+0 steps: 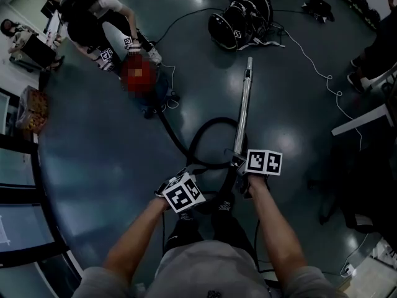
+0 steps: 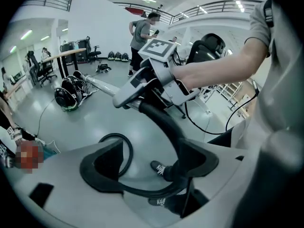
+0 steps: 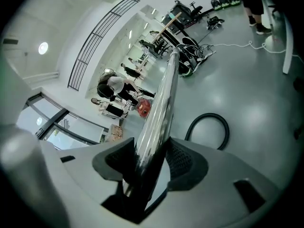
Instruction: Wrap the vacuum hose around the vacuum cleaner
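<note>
Clamping shiny silver metal wand tube in fingers of right gripper, fingers of left gripper spread wide, loose around black flexible vacuum hose looping over dark floor toward twelve o'clock; wrap seemingly barely begun, next likely pinching hose.

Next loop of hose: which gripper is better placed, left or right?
Left. The left gripper is open, with the black hose running between its jaws, ready to grip. The right gripper is clamped on the chrome wand.
</note>
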`<state>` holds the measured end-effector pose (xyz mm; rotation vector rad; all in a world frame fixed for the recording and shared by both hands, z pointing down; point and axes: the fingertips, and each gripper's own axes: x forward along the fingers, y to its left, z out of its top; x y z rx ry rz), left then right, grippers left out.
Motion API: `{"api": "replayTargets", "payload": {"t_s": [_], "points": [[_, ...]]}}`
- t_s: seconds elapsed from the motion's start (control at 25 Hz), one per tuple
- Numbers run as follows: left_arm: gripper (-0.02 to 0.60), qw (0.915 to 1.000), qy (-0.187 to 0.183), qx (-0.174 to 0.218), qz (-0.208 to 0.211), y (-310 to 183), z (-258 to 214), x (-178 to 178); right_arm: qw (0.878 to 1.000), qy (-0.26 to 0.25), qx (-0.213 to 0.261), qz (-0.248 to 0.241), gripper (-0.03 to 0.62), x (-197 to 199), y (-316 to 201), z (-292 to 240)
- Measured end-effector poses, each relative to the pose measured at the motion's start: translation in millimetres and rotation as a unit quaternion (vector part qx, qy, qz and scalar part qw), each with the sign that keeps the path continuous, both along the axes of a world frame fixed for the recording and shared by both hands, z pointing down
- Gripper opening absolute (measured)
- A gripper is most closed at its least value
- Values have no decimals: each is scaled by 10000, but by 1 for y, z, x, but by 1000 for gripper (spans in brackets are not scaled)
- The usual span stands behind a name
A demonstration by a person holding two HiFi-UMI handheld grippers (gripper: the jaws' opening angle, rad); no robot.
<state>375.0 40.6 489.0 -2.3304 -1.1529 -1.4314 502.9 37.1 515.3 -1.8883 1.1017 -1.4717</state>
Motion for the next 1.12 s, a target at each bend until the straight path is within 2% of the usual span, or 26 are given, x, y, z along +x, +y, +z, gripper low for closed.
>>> {"api": "replayTargets", "payload": {"t_s": [0.2,0.32,0.52,0.72,0.92,1.12], "points": [[359,9959,515,678,313,-28,-8,41,9983,285,-163,-474,206,4,7,-8],[359,9903,882,918,551,-33,-18,70,9954,472,-312,-771,201,4,9,-14],[359,9801,1233,1199,992,-40,-29,107,9866,787,-587,-1302,196,5,2,-23],[359,9632,1688,1518,1442,-57,-34,134,9726,1039,-904,-1875,193,-1,-8,-29],[359,9420,2121,1748,1926,-87,-40,166,9561,1158,-1228,-2394,193,-6,-25,-30],[359,9140,2354,1994,2635,-116,-42,177,9388,1342,-1475,-2810,192,-7,-56,-30]]}}
